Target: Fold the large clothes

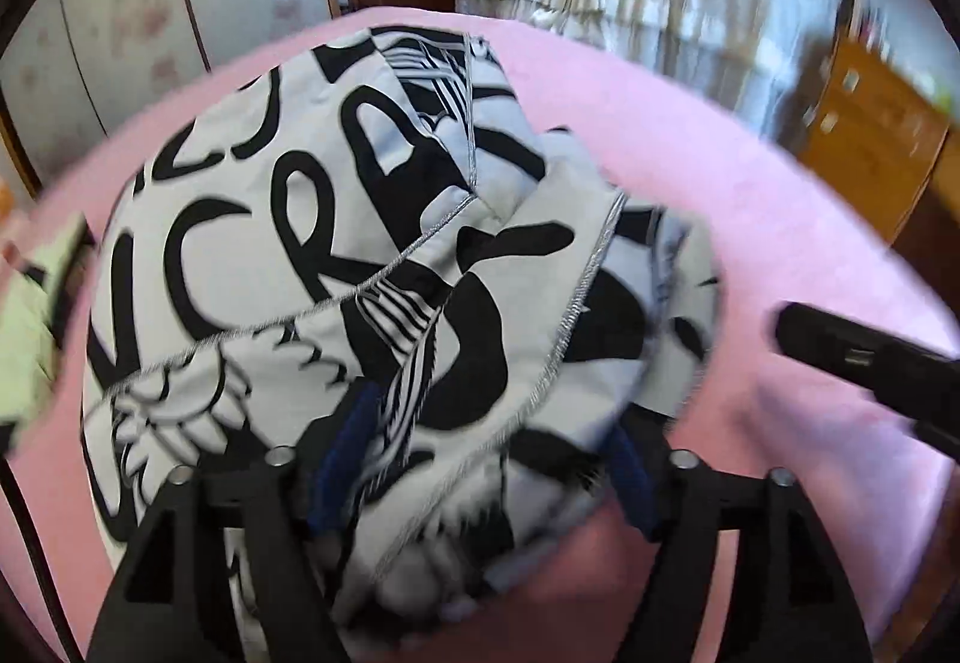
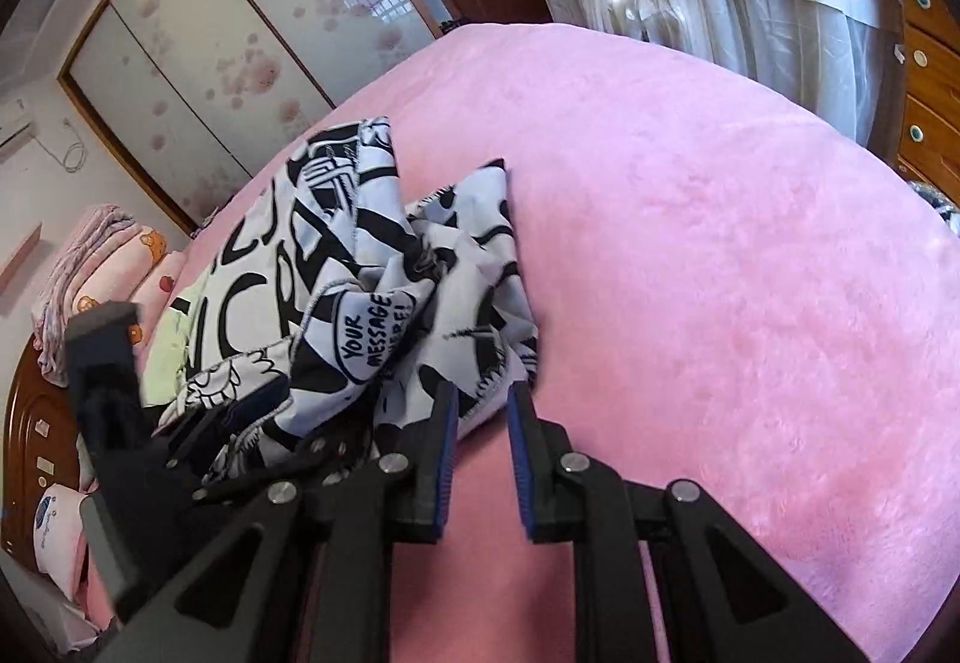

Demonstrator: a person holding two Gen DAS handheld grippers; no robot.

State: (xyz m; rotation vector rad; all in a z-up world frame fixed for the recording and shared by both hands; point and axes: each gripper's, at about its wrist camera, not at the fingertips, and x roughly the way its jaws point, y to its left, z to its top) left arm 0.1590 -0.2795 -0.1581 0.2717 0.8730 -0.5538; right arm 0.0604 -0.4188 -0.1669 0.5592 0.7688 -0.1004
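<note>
While the black-and-white printed garment [image 1: 336, 267] lies doubled over itself in the middle of the left wrist frame, bunched rather than squared, the fold looks only partly made, with smoothing and further folds probably left. Its thin, limp cloth with stitched grey hems rests on a fluffy pink blanket [image 2: 720, 243]. At the bottom of that frame the left gripper [image 1: 480, 459] stands wide, cloth between its blue pads but not pinched, while the right gripper [image 2: 483, 423], bottom centre of its own frame, is narrowly parted and holds nothing, just beside the hem.
</note>
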